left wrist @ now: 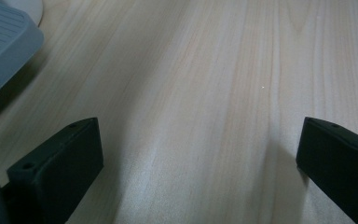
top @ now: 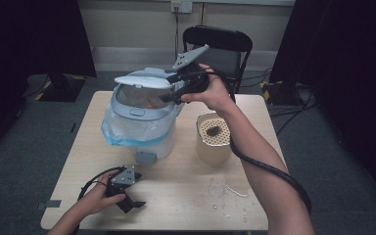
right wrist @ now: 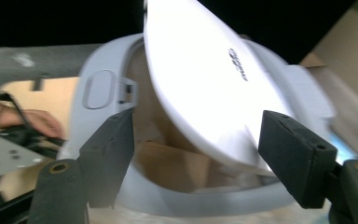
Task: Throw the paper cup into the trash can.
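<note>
Here, your pale wooden table (top: 186,196) stands on grey carpet in a room with dark curtains on both sides, a black folding chair (top: 220,46) behind it and a wall socket above that. A few white crumbs and a smear lie on the table near your right forearm.

The white pedal bin with a grey rim and a blue-edged plastic liner (top: 139,127) stands at the middle of the table, toward its far edge; its white lid (top: 144,81) is partly raised. Your right tongs (top: 169,97) sit at the lid's right edge; in the right gripper view (right wrist: 196,154) the jaws stand apart with the tilted lid (right wrist: 205,84) between them, but blur makes it hard to tell whether either jaw touches it. Inside the bin you can make out something brown, not clearly.

Just right of the bin stands a beige cylindrical container with a perforated top (top: 214,139), a dark lump on it.

Your left tongs (top: 132,204) rest at the near left of the table, jaws wide apart (left wrist: 196,154) over bare wood, with the bin's grey pedal (left wrist: 2,46) cut off at the frame's corner.
</note>
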`<state>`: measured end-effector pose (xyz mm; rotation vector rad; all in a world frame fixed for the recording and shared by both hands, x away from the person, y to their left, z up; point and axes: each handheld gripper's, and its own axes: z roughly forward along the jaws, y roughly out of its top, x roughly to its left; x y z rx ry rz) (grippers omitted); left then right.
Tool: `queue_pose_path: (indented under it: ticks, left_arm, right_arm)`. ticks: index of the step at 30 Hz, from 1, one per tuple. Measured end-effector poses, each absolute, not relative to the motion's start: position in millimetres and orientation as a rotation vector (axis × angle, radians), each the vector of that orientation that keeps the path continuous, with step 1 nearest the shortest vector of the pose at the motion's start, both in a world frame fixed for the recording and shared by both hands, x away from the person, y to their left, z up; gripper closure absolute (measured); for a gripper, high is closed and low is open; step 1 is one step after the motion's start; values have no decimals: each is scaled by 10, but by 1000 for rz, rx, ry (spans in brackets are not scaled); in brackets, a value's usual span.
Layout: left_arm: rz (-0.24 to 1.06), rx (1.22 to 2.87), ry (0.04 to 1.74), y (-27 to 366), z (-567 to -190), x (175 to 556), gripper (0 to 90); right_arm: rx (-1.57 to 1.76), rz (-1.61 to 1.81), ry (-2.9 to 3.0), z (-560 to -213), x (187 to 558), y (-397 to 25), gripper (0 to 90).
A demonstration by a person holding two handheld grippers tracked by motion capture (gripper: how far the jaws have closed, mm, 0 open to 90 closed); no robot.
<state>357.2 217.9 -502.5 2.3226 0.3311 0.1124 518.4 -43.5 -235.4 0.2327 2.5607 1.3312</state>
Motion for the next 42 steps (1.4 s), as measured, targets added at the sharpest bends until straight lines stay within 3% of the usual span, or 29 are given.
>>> queue_pose_path:
  ticks: [6, 12, 19, 22, 35, 42]
  left_arm:
    - [119, 2323, 326, 2180, -5024, 3575, 0]
    - [119, 2323, 327, 2180, -5023, 3575, 0]
    - [119, 2324, 326, 2180, -5023, 3575, 0]
    - [118, 2324, 326, 2180, -5023, 3575, 0]
    - [114, 2321, 330, 2178, -5026, 3573, 0]
    - [113, 2321, 331, 2178, -5026, 3571, 0]
  right_arm:
    - [235, 1412, 2653, -2432, 5144, -391, 277]
    - [232, 1446, 2720, -2459, 5119, -327, 348]
    - [352, 1442, 2752, -2521, 5159, -297, 662]
    - [393, 1430, 2716, -2526, 5165, -284, 731]
    - [377, 1338, 2701, -2518, 5184, -87, 897]
    - [355, 1355, 2692, -2535, 5161, -23, 900]
